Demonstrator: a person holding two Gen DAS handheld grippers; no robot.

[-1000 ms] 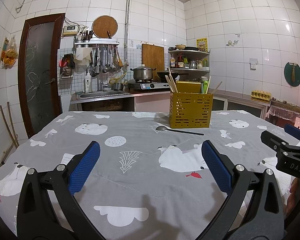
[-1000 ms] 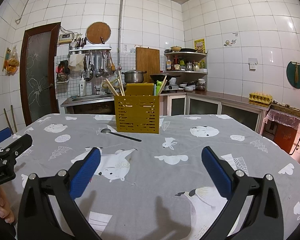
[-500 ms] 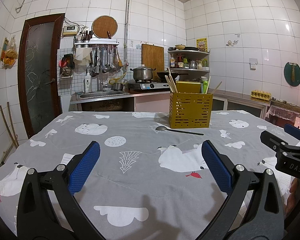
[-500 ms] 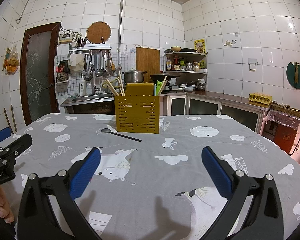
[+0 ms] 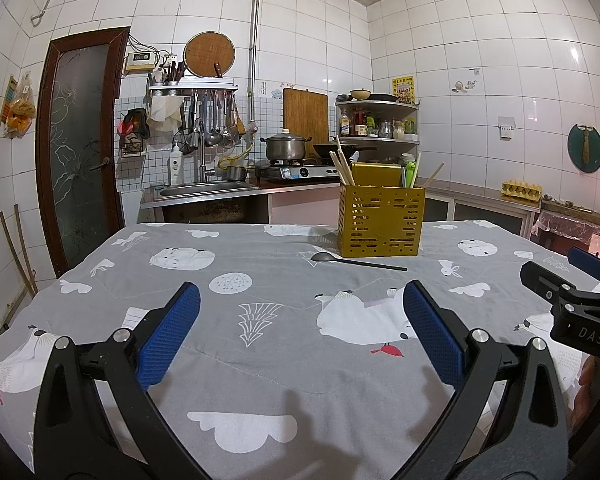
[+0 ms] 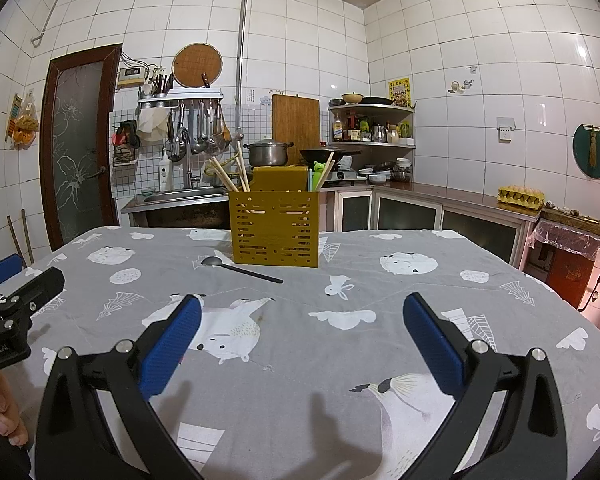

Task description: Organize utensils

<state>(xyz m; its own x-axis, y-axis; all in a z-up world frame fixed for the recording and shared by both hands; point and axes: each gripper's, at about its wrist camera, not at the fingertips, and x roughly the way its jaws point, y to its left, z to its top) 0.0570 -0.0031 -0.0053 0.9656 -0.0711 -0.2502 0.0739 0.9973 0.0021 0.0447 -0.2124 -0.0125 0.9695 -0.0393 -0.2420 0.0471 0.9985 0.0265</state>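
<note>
A yellow slotted utensil holder (image 5: 381, 221) stands upright on the far side of the table, with chopsticks (image 5: 341, 167) and a green item in it; it also shows in the right wrist view (image 6: 275, 229). A black spoon (image 5: 356, 261) lies flat on the cloth just in front of the holder, bowl to the left; it also shows in the right wrist view (image 6: 240, 269). My left gripper (image 5: 300, 332) is open and empty, low over the near cloth. My right gripper (image 6: 302, 334) is open and empty too, well short of the spoon.
The table carries a grey cloth with white animal prints (image 5: 260, 332). Behind it run a sink (image 5: 208, 189), a stove with a pot (image 5: 286, 148) and a counter with an egg tray (image 6: 521, 193). A door (image 5: 78, 144) is at far left.
</note>
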